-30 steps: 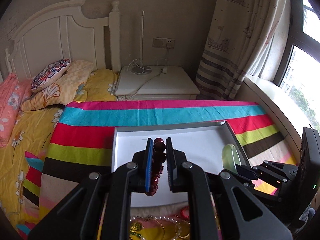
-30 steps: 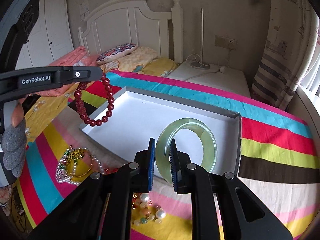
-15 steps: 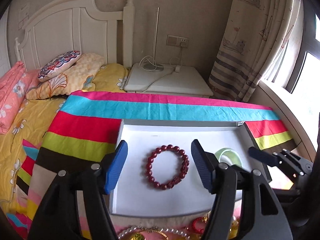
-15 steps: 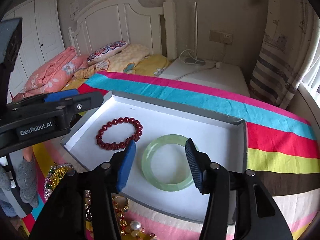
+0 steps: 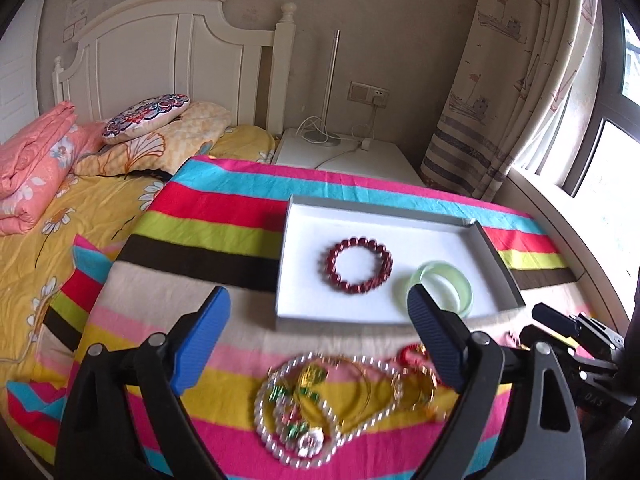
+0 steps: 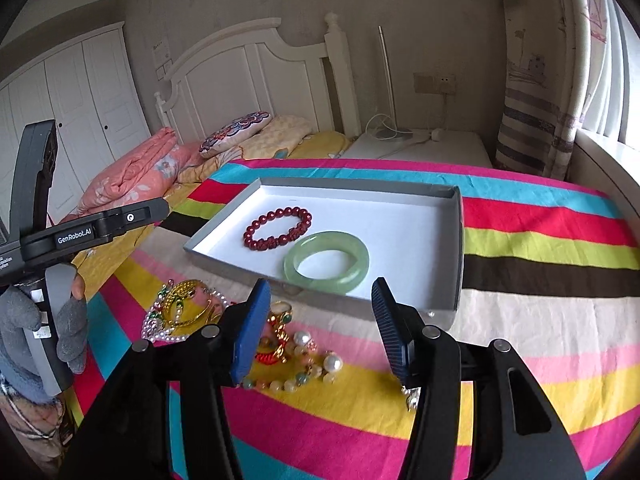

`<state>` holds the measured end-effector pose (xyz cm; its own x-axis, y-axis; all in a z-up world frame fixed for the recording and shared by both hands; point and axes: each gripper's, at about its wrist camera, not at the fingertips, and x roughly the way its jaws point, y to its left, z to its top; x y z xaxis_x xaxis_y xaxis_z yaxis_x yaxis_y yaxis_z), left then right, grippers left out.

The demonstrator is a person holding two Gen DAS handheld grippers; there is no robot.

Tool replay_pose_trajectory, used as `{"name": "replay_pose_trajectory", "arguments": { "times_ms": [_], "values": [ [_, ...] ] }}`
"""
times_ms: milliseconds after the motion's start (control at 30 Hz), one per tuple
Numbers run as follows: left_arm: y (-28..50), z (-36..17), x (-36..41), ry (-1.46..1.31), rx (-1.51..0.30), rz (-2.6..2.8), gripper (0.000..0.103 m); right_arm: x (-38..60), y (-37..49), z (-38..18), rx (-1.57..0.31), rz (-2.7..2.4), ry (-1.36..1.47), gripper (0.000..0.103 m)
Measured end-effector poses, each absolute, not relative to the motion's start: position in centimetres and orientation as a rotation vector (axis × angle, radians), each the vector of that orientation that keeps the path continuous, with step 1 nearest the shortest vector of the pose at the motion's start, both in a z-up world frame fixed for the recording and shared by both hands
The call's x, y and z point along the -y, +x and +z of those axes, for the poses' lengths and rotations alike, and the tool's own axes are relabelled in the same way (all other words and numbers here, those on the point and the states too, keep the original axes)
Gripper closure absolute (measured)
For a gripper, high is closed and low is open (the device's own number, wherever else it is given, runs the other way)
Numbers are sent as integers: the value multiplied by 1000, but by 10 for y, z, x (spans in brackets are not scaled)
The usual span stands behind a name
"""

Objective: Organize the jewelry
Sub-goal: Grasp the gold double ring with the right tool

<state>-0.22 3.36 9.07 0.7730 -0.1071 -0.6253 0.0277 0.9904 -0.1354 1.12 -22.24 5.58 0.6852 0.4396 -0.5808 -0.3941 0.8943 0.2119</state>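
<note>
Both claws have let go of their loads since the earlier frames: the red bead bracelet [image 5: 359,265] and the green bangle [image 6: 326,261], then pinched upright between the pads, now lie flat in the white tray [image 5: 500,258]. The left claw [image 5: 320,340] has just been opening and stands released and wide, with nothing between its jaws. The right claw [image 6: 320,326] is likewise released, about half spread, with nothing gripped. Both have drawn back from the tray toward the near edge of the bed.

In the right wrist view the bracelet sits at the tray's centre-left; the bangle lies at its 4 o'clock, touching or very nearly touching it, close to the tray's near wall. Both are rings lying flat, so neither has a long axis; each opening faces up. The tray's long axis runs roughly 9 to 3 o'clock across the striped blanket [image 6: 540,240].

Judgement: two pieces are stowed and the task is part done. A loose heap remains on the blanket outside the tray, at its 6 o'clock: a pearl necklace with gold and green pieces [image 5: 304,404] in front of the left claw, and a red-and-gold ornament with loose pearls [image 6: 292,348] by the right claw's left pad. The left-view heap is blurred, so its strands cannot be separated by eye. These appear tangled; lifting one may drag others.

A gloved hand [image 6: 44,328] grips the left tool's handle.
</note>
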Motion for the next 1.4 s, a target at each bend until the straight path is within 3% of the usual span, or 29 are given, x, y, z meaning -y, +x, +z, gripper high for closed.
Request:
{"name": "replay_pose_trajectory", "arguments": {
  "times_ms": [500,1033,1167,1233,1400],
  "values": [
    [-76,27,-79,-229,-768,-51,10,153,-7,32,-768,617,-107,52],
    [-74,26,-74,-254,-761,-88,10,94,18,16,-829,645,-371,53],
    [-74,26,-74,-253,-757,-89,10,89,18,13,-833,665,-387,57],
    [-74,26,-74,-257,-758,-91,10,92,16,14,-829,678,-379,64],
    [-73,26,-74,-259,-757,-89,10,102,-1,20,-780,667,-360,64]
  ]
}}
